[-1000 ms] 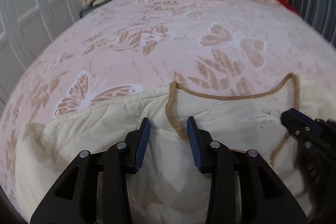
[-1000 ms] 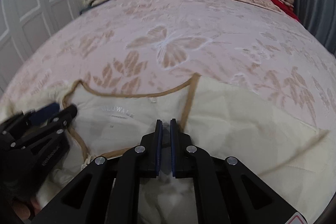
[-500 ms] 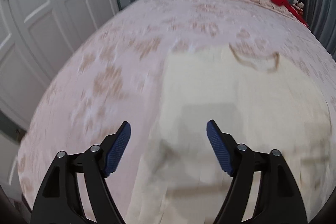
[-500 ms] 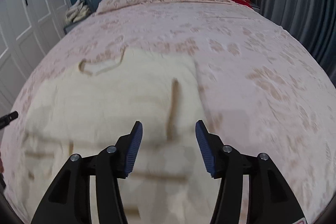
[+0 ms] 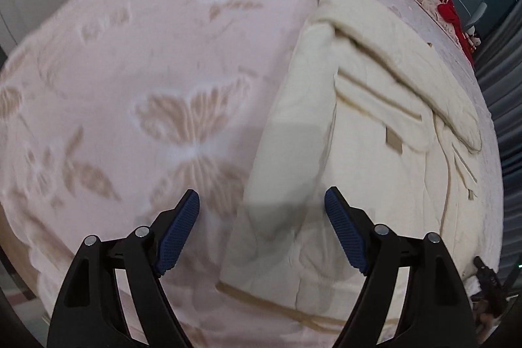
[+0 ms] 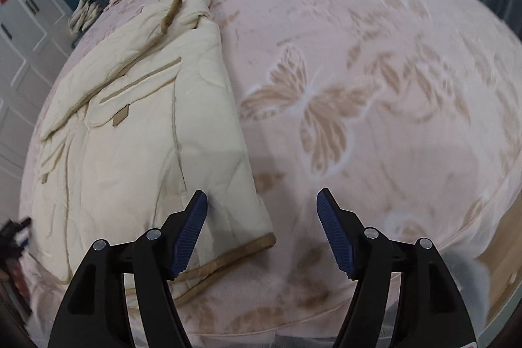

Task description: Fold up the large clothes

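A cream quilted garment (image 5: 375, 126) lies partly folded on the butterfly-print bed (image 5: 169, 61), its tan-trimmed hem at the bed's near edge; the left gripper (image 5: 262, 225) hangs spread and empty above that hem, the right gripper (image 6: 262, 224), jaws opening, empty beside the hem corner; the risk: a shallow pinch on the puffy layers could spill the sleeve off the bed-side fold.

Bed (image 5: 137, 61) under pink butterfly-print cover; cream garment (image 5: 368, 158) lies folded lengthwise on it, tan hem nearest.
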Demonstrator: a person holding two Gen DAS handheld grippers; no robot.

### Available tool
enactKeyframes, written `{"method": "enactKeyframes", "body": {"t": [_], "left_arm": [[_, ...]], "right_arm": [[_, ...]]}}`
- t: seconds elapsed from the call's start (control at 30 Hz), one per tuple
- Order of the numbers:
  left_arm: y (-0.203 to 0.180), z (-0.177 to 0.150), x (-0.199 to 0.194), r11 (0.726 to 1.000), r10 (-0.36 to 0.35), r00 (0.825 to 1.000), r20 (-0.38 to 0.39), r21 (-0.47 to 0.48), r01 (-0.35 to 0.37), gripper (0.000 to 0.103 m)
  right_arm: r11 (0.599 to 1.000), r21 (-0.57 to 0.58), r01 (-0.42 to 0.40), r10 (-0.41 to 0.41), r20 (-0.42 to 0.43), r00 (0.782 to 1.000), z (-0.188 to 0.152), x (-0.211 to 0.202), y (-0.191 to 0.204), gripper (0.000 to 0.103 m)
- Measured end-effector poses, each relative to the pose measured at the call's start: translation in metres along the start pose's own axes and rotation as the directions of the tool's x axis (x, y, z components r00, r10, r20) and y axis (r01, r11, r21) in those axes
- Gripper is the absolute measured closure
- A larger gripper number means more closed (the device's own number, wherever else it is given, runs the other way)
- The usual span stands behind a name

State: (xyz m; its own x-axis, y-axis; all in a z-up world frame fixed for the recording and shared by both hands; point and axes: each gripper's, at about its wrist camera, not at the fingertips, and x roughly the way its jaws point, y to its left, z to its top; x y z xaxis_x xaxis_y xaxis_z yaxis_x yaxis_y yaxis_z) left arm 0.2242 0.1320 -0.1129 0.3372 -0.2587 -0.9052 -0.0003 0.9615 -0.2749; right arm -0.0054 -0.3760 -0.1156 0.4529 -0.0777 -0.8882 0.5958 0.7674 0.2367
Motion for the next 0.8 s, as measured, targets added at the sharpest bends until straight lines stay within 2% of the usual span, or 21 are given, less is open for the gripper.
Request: {"method": "enactKeyframes", "body": {"t": [0.1, 0.13, 0.17, 0.2, 0.23, 0.27, 0.3, 0.33, 0.4, 0.5, 0.6, 0.73, 0.8], "left_arm": [[-0.001, -0.009, 0.002, 0.999, -0.025, 1.0, 0.002, -0.023, 0.025, 0.029], [-0.004, -0.011, 0.001, 0.999, -0.033, 0.999, 0.0, -0.02, 0.033, 0.034], [-0.004, -0.013, 0.0, 0.999, -0.045, 0.999, -0.006, -0.022, 0.045, 0.045], [-0.006, -0.014, -0.002, 0.998, -0.052, 0.998, -0.019, -0.024, 0.051, 0.055], [-0.008, -0.015, -0.004, 0.998, -0.058, 0.998, -0.026, -0.019, 0.057, 0.063], [-0.012, -0.016, -0.008, 0.998, -0.059, 0.998, -0.034, 0.002, 0.059, 0.077], [-0.013, -0.015, -0.011, 0.998, -0.059, 0.998, -0.031, 0.014, 0.059, 0.086], [-0.018, -0.016, -0.017, 0.998, -0.048, 0.999, -0.02, 0.039, 0.049, 0.091], [-0.021, -0.017, -0.031, 0.996, -0.036, 0.999, 0.005, 0.078, 0.036, 0.095], [-0.024, -0.019, -0.055, 0.991, -0.074, 0.997, 0.034, 0.112, 0.07, 0.096], [-0.029, -0.03, -0.084, 0.983, -0.103, 0.994, 0.047, 0.156, 0.094, 0.097], [-0.028, -0.062, -0.131, 0.963, -0.108, 0.994, 0.03, 0.25, 0.097, 0.096], [-0.021, -0.081, -0.155, 0.954, -0.097, 0.995, 0.002, 0.284, 0.092, 0.096]], "right_arm": [[0.997, 0.056, -0.059, 0.059, -0.004, 0.998, -0.002, 0.007, -0.001, 0.033], [0.996, 0.066, -0.066, 0.066, 0.0, 0.998, -0.001, 0.008, 0.002, 0.038], [0.994, 0.073, -0.085, 0.085, 0.002, 0.996, 0.0, 0.008, 0.004, 0.046], [0.99, 0.081, -0.114, 0.115, -0.004, 0.993, 0.001, 0.009, 0.007, 0.064], [0.991, 0.076, -0.111, 0.112, -0.013, 0.994, 0.002, 0.008, 0.012, 0.08], [0.991, 0.065, -0.115, 0.116, -0.016, 0.993, 0.002, 0.006, 0.016, 0.086], [0.992, 0.049, -0.12, 0.121, -0.016, 0.993, 0.001, 0.001, 0.02, 0.09], [0.993, 0.029, -0.113, 0.114, -0.012, 0.993, 0.002, -0.003, 0.025, 0.093], [0.993, -0.017, -0.116, 0.116, -0.001, 0.993, 0.004, -0.017, 0.031, 0.096], [0.989, -0.094, -0.11, 0.112, 0.019, 0.994, 0.003, -0.042, 0.036, 0.097], [0.978, -0.187, -0.093, 0.096, 0.004, 0.995, 0.001, -0.068, 0.043, 0.097], [0.922, -0.383, -0.057, 0.03, -0.077, 0.997, -0.021, -0.105, 0.049, 0.097], [0.884, -0.463, -0.06, -0.008, -0.143, 0.99, -0.041, -0.128, 0.046, 0.098]]}}
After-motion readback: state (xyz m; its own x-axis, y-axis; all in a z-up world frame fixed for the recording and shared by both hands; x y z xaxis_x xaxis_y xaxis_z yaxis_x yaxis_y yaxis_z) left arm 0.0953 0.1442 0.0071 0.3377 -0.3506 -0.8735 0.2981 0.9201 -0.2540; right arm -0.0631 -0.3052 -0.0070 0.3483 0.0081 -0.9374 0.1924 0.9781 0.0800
